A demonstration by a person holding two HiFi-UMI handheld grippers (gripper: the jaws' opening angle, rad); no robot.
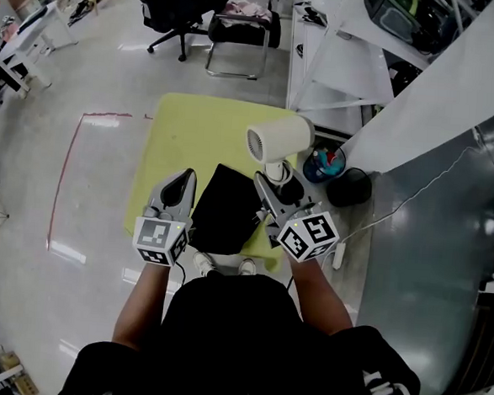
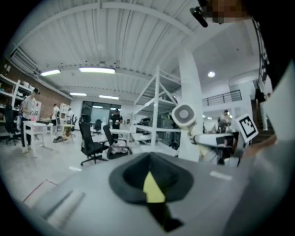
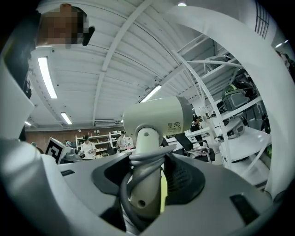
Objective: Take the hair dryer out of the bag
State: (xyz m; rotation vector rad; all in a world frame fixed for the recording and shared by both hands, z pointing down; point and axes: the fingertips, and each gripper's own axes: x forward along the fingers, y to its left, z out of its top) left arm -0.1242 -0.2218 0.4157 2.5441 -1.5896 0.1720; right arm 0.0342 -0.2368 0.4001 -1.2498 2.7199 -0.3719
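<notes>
The cream hair dryer (image 1: 278, 141) is up in the air above the yellow-green table (image 1: 193, 129), its barrel pointing left. My right gripper (image 1: 266, 185) is shut on its handle. In the right gripper view the handle (image 3: 144, 184), with the grey cord wound round it, sits between the dark pads (image 3: 184, 177). The black bag (image 1: 225, 209) lies flat on the table's near edge, between the two grippers. My left gripper (image 1: 183, 181) hovers over the bag's left side, shut, with nothing in it. The left gripper view shows its closed pads (image 2: 138, 177) and the dryer (image 2: 183, 114) off to the right.
A blue cup of pens (image 1: 325, 164) and a black round object (image 1: 350, 188) sit right of the table. White shelving (image 1: 342, 47) stands at the back right, office chairs (image 1: 176, 10) behind. A red tape line (image 1: 63, 179) marks the floor at left.
</notes>
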